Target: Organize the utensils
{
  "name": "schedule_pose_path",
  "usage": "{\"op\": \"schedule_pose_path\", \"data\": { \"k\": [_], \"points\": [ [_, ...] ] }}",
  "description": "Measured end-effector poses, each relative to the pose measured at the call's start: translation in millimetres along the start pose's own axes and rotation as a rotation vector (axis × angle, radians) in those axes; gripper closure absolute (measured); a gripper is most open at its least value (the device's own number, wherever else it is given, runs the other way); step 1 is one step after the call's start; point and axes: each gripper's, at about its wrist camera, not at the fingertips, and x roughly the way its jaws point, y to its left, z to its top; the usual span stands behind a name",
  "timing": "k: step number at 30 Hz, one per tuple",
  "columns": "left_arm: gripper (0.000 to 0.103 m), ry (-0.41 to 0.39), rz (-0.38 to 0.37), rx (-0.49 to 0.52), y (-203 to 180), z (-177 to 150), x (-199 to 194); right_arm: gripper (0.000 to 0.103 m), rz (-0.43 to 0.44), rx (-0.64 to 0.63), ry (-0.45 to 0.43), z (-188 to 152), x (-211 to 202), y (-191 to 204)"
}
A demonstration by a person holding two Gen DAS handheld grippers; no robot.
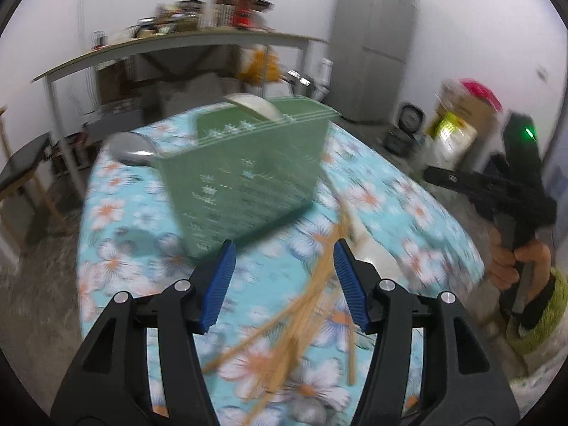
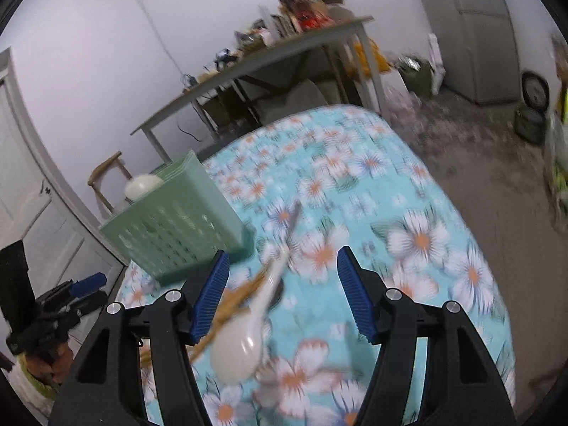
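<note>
Both frames motion-blurred; table point(image 1: 117, 209) covered in a turquoise floral cloth; green slotted basket point(image 1: 248, 170) stands on it toward the far left side, a white spoon bowl point(image 1: 254, 106) poking above its rim and a grey metal spoon bowl point(image 1: 131, 147) sticking out at its left edge. Left gripper point(image 1: 284, 277) has its blue pads well apart with nothing pressed between them; it hangs over loose wooden chopsticks point(image 1: 305, 305) scattered on the cloth just in front of the basket; a pale utensil lies beside the chopsticks, too blurred to name. Right gripper point(image 2: 282, 289) also spread wide, pads not touching anything; below it on the cloth lies a white spoon point(image 2: 241, 348), bowl toward the camera, handle pointing away toward a dark thin utensil point(image 2: 294, 220) further up the cloth; chopsticks touch the spoon's left side. In the left wrist view a hand point(image 1: 518, 266) in a green cuff grips the right gripper's handle at far right. Background: long grey table point(image 1: 170, 46) loaded with clutter, grey fridge point(image 1: 372, 42), white door point(image 2: 32, 184) at left in right wrist view.
</note>
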Motion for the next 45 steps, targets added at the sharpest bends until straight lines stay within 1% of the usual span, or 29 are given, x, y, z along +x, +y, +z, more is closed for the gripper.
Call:
{"op": "schedule_pose_path", "data": {
  "k": [4,8,10,13,16,19,24,28,33,36,38,39,41,43,45],
  "points": [
    [0.049,0.061,-0.054,0.09,-34.4,-14.2,19.3,0.041,-0.021,0.011,0.039,-17.8,5.4,-7.2],
    [0.048,0.106,-0.067,0.174,-62.1,-26.8,34.5,0.041,-0.016,0.018,0.056,-25.0,7.3,-11.3],
    [0.048,0.124,-0.046,0.232,-78.2,-33.7,43.0,0.041,-0.003,0.026,0.065,-28.5,8.9,-13.4],
    [0.048,0.136,-0.014,0.294,-92.3,-42.0,52.6,0.041,0.009,0.028,0.077,-32.1,10.3,-15.4],
    [0.049,0.144,0.037,0.363,-106.0,-50.0,63.2,0.041,0.021,0.025,0.089,-37.0,12.1,-16.4],
    [0.049,0.157,0.084,0.419,-114.3,-53.5,74.7,0.041,0.03,0.024,0.102,-41.5,14.7,-17.2],
    [0.049,0.185,0.124,0.502,-127.0,-60.1,91.5,0.041,0.041,0.031,0.112,-43.6,17.3,-20.4],
    [0.047,0.171,0.173,0.574,-135.9,-61.2,100.7,0.041,0.048,0.043,0.111,-43.7,18.6,-22.9],
    [0.047,0.139,0.206,0.602,-144.8,-58.1,109.2,0.041,0.056,0.052,0.115,-44.6,19.7,-24.6],
    [0.056,0.129,0.214,0.598,-145.8,-56.2,108.7,0.041,0.057,0.053,0.111,-44.3,19.4,-24.7],
    [0.072,0.129,0.217,0.576,-143.9,-54.7,107.8,0.041,0.058,0.057,0.106,-43.7,18.1,-26.8],
    [0.073,0.128,0.218,0.559,-141.7,-53.8,106.4,0.041,0.059,0.061,0.105,-43.3,17.9,-27.8],
    [0.08,0.119,0.225,0.529,-137.0,-49.5,104.6,0.041,0.065,0.072,0.103,-42.8,17.0,-30.6],
    [0.08,0.112,0.238,0.5,-132.5,-46.1,104.2,0.041,0.068,0.077,0.103,-42.8,16.5,-32.8],
    [0.08,0.123,0.245,0.485,-128.2,-43.6,108.8,0.041,0.069,0.08,0.103,-43.2,16.2,-34.2]
  ]
}}
